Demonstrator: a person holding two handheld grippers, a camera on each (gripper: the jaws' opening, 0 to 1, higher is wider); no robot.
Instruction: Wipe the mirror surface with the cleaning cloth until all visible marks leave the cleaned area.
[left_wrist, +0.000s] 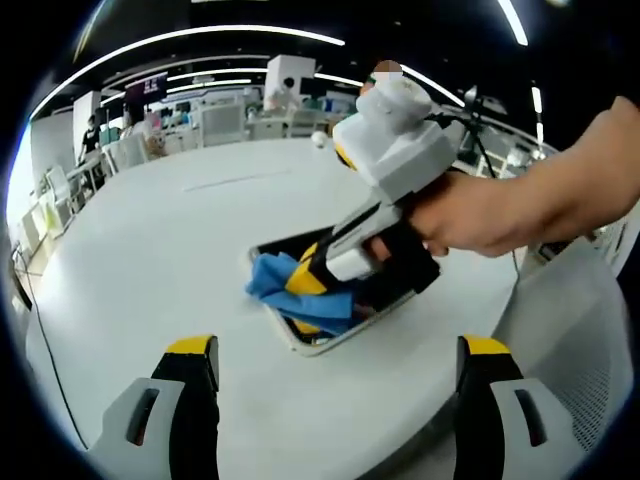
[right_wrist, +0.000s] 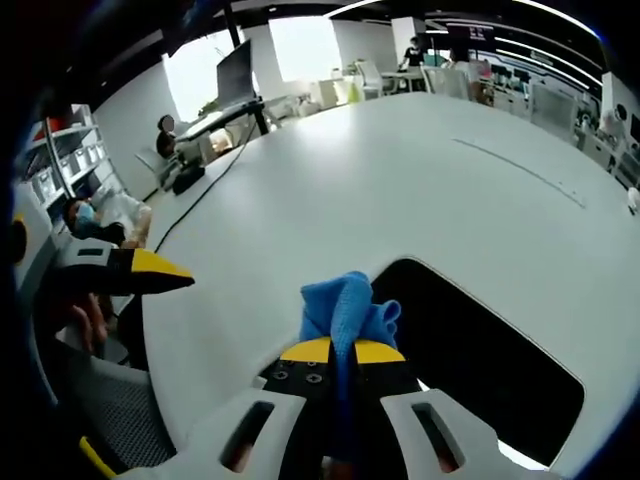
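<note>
I work over a big white table (left_wrist: 150, 260). The mirror (right_wrist: 480, 360) lies flat on it near my edge, a dark rounded slab with a pale rim. My right gripper (right_wrist: 340, 352) has its jaws closed on the blue cloth (right_wrist: 345, 305), which bunches above the yellow tips and rests on the mirror's near corner. In the left gripper view my hand (left_wrist: 480, 205) holds that gripper down over the mirror. My left gripper (left_wrist: 340, 355) hangs above the table, jaws wide apart, holding nothing.
</note>
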